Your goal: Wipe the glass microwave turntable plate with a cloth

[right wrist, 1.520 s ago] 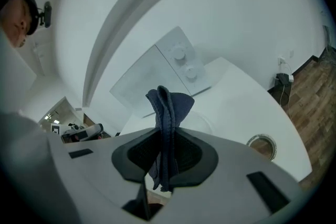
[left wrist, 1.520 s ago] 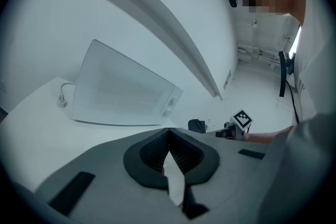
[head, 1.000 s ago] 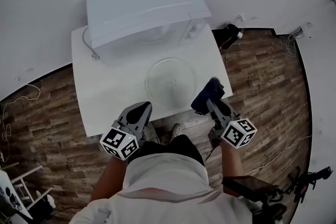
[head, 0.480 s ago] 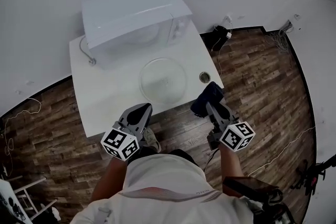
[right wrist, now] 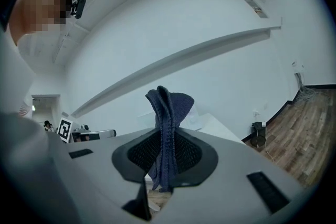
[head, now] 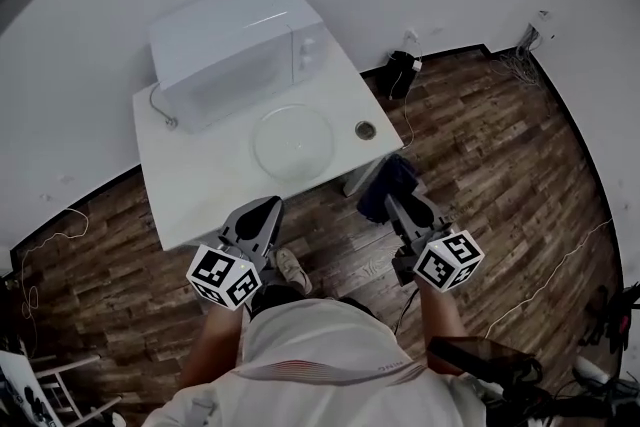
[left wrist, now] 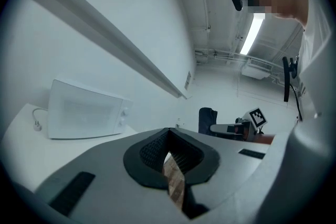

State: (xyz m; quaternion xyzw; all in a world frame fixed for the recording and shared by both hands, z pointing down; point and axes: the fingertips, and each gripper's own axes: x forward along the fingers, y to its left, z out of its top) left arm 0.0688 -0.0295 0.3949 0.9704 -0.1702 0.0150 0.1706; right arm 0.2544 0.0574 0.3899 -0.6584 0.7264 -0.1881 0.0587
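– Head view: where's the glass plate [head: 292,141]?
– Flat on the white desk [head: 190,185], just in front of the microwave [head: 235,50]. Right claw [head: 395,202] is clamped on the dark blue cloth [head: 386,177]; left claw [head: 262,213] is closed on nothing. Both hang over the wood floor [head: 480,165], well apart from the microwave.
– Risk?
– I'd say an unbraced wipe could skate the plate across that smooth top, off the edge farthest from the microwave. Hard floor, bare white walls.

Left gripper [head: 266,207] closed, right gripper [head: 394,202] clamped.
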